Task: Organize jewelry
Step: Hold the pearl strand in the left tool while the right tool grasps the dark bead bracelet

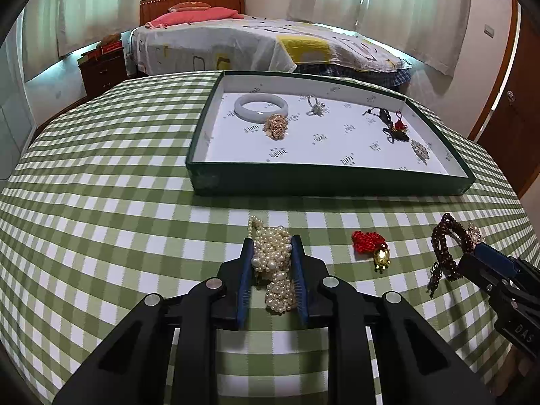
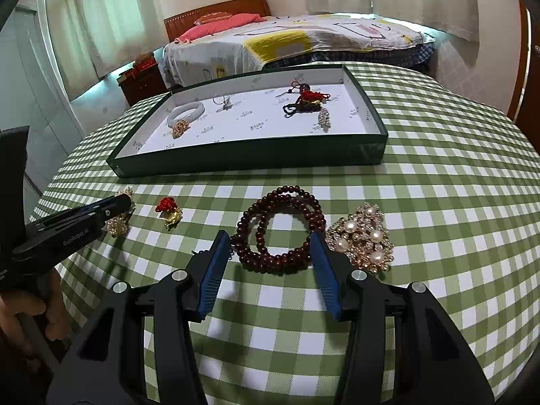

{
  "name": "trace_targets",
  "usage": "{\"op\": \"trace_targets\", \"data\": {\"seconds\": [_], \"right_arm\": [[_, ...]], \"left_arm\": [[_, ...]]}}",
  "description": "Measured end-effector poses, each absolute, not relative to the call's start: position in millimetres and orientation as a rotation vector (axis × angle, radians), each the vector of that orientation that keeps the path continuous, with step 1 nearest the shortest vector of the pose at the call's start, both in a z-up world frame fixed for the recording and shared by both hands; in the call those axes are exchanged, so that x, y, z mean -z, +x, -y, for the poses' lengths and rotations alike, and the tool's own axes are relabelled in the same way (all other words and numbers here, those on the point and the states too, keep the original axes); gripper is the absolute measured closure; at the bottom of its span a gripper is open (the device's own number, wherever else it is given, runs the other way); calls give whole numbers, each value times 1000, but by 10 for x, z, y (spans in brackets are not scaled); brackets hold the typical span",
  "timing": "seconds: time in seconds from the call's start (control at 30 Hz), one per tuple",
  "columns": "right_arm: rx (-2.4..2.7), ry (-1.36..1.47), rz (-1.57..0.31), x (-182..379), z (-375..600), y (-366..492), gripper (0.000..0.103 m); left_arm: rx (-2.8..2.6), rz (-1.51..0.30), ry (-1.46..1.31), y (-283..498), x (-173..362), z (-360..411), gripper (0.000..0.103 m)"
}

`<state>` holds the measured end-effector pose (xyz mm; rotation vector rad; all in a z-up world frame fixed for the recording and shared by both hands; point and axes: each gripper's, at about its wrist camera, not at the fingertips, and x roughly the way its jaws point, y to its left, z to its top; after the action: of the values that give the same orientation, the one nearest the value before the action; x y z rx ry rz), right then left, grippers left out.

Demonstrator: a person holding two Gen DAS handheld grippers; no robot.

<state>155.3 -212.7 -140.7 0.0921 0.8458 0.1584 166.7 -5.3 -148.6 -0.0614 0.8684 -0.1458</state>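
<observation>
Just in front of the green tray [image 1: 330, 177], the left gripper [image 1: 272, 263] clamps the pearl bundle [image 1: 275, 266] ready to lift, while the right gripper [image 2: 271, 263] hangs unclenched, straddling the dark bead bracelet [image 2: 280, 229].

Both wrist cameras are looking forward and down along their own fingers, close above the checked tablecloth [image 1: 101, 202]. Both are taking in the green tray [image 1: 324, 182] ahead, the bed [image 2: 303, 37] beyond, and each other's gripper at the edge.
</observation>
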Motion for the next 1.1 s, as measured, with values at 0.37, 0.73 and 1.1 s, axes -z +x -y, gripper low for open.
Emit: {"op": "trace_targets", "data": {"seconds": [0.37,0.73,1.1], "right_arm": [[-196,77,-846,1366,1981,1691,55],[-180,24,-906,1510,1837,1885,73],[-187,6,-890,1489,1855,1801,97]], "left_arm": [[135,-863,-67,1685,1460,-50,80],[137,-871,-73,1716,1468,-57,80],[139,-867,-71,1715,1469,-45,80]]}}
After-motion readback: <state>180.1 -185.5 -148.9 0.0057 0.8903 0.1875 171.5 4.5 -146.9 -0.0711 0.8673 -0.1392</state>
